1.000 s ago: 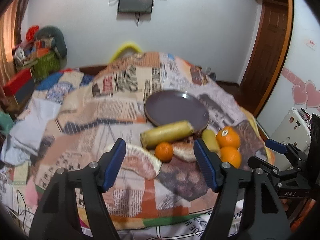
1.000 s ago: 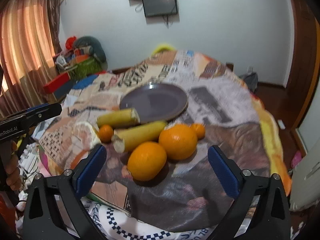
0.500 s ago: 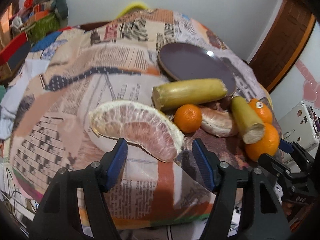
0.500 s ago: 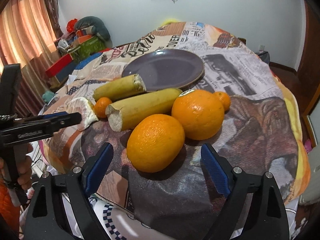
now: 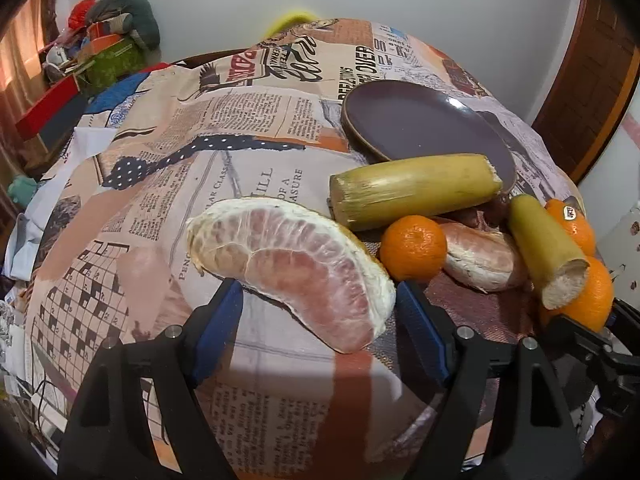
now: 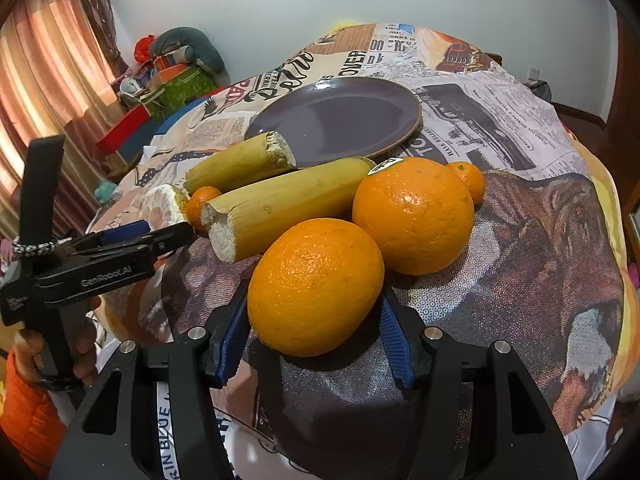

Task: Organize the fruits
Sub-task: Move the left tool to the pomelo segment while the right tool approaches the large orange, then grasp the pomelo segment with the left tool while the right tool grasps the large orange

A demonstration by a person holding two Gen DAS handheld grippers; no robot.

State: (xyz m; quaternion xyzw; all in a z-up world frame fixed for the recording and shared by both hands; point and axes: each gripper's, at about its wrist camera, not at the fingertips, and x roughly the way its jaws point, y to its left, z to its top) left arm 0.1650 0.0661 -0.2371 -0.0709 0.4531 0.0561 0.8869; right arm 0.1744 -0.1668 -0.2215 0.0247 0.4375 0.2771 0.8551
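A peeled pink pomelo segment (image 5: 288, 256) lies on the newspaper-print cloth. My left gripper (image 5: 318, 304) straddles its near end; the jaws are opening and the pads do not press it. In the right wrist view the near orange (image 6: 316, 284) sits between the blue pads of my right gripper (image 6: 314, 320), whose jaws are closing and touch both its sides. A second orange (image 6: 414, 216), two yellow-green cane pieces (image 6: 280, 204) (image 5: 412, 190), a mandarin (image 5: 412, 248) and another pomelo piece (image 5: 480, 260) lie beside them. The purple plate (image 6: 340, 120) behind is bare.
A small mandarin (image 6: 468, 180) rests behind the far orange. The fruit lies near the front edge of a cloth-covered bed (image 5: 240, 128). A hand with an orange sleeve (image 6: 28, 396) holds the left gripper. Boxes and clutter (image 5: 100, 60) are piled far left; a wooden door (image 5: 592, 80) stands right.
Both grippers have come down and closer to the fruit. The left one now has the pomelo segment between its fingers. The right jaws have narrowed around the near orange.
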